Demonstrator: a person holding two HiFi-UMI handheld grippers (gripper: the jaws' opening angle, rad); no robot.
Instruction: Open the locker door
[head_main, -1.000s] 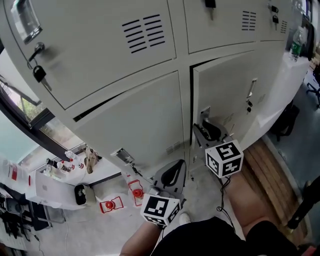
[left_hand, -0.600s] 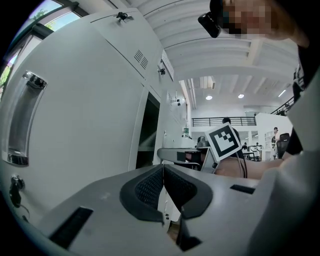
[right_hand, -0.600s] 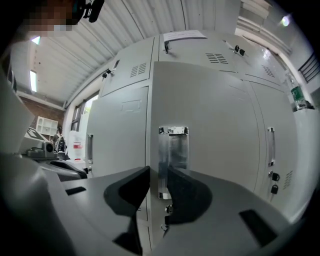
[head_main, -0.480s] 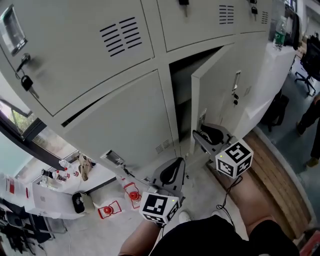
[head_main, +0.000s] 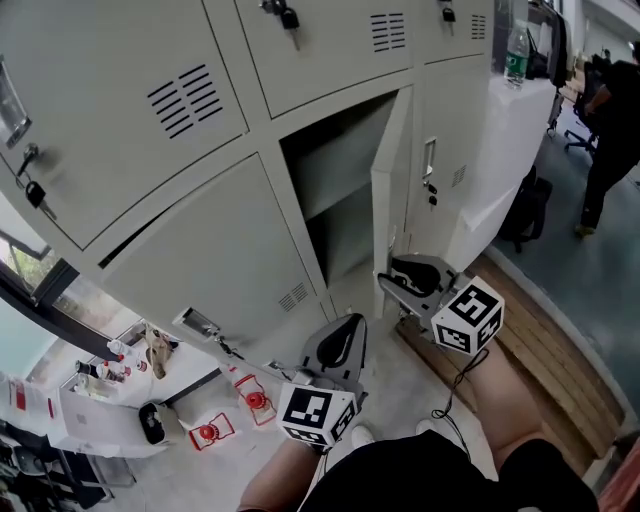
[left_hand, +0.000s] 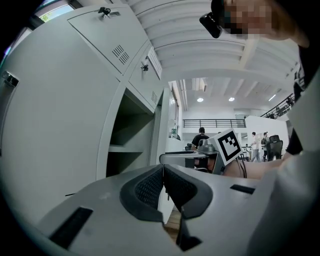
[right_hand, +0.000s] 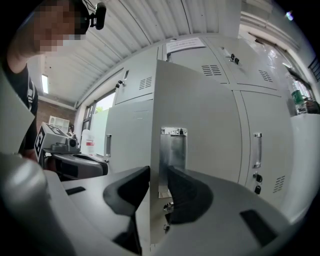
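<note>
The grey locker door (head_main: 392, 170) stands swung out, baring the dark compartment (head_main: 335, 190) with a shelf. My right gripper (head_main: 392, 283) is at the door's free edge, low down. In the right gripper view the door (right_hand: 200, 115) runs edge-on between the jaws of my right gripper (right_hand: 158, 175), below its silver handle plate (right_hand: 173, 150). Those jaws have just been opening, and a sliver of gap shows beside the right pad. My left gripper (head_main: 343, 330) hangs lower, clear of the door, and in its own view my left gripper (left_hand: 163, 172) has its pads together with nothing between them.
A shut locker with a handle and hanging key (head_main: 428, 170) is right of the open one. A bottle (head_main: 516, 55) stands on a white cabinet. A person (head_main: 610, 120) stands at far right. Wooden planks (head_main: 545, 365) and red items (head_main: 255, 400) lie on the floor.
The door has swung from barely ajar to wide open, showing the compartment. My right gripper travelled outward with the door's edge. My left gripper shifted a little and stayed shut.
</note>
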